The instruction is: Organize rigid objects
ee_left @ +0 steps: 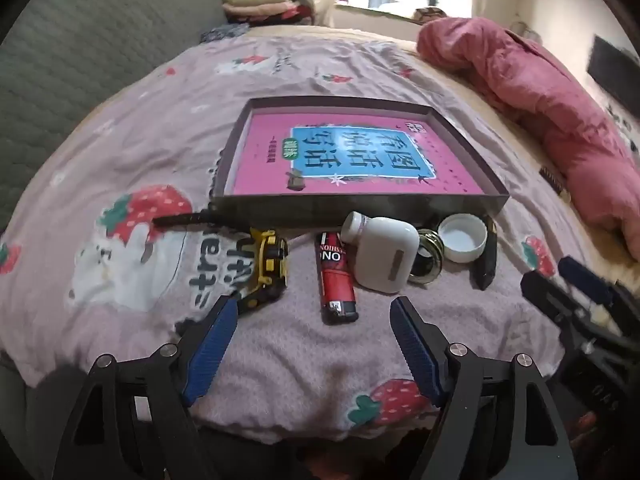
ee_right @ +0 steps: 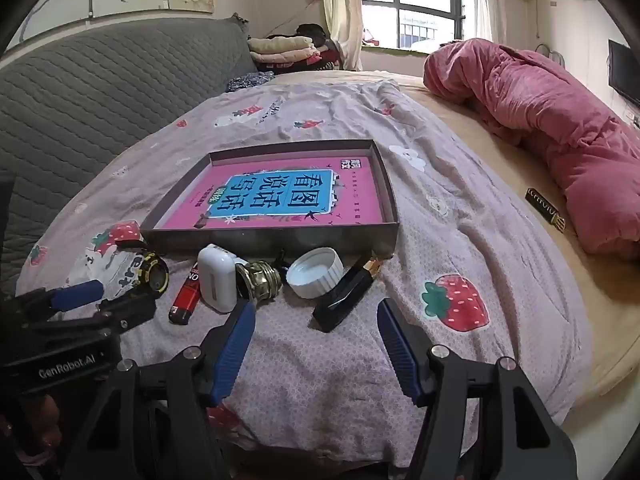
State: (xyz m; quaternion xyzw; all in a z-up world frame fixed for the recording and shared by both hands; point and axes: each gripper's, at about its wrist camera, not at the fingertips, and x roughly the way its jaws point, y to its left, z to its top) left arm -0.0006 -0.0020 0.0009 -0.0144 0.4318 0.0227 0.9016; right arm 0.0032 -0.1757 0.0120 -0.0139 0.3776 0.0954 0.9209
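Observation:
A shallow dark box (ee_left: 360,205) (ee_right: 272,236) with a pink book inside lies on the bed. In front of it sit a black-and-yellow watch (ee_left: 268,266) (ee_right: 154,274), a red lighter (ee_left: 336,280) (ee_right: 186,296), a white earbud case (ee_left: 386,256) (ee_right: 216,278), a brass ring (ee_left: 428,258) (ee_right: 260,280), a white cap (ee_left: 462,238) (ee_right: 316,272) and a black lipstick tube (ee_left: 486,258) (ee_right: 346,294). My left gripper (ee_left: 314,306) is open, just short of the lighter. My right gripper (ee_right: 316,310) is open, at the lipstick's near end.
The strawberry-print blanket (ee_left: 120,168) (ee_right: 460,216) covers the bed. A rolled pink quilt (ee_left: 552,112) (ee_right: 560,120) lies on the right. A grey padded headboard (ee_right: 100,92) stands left. A small black-and-gold item (ee_right: 546,209) lies near the quilt.

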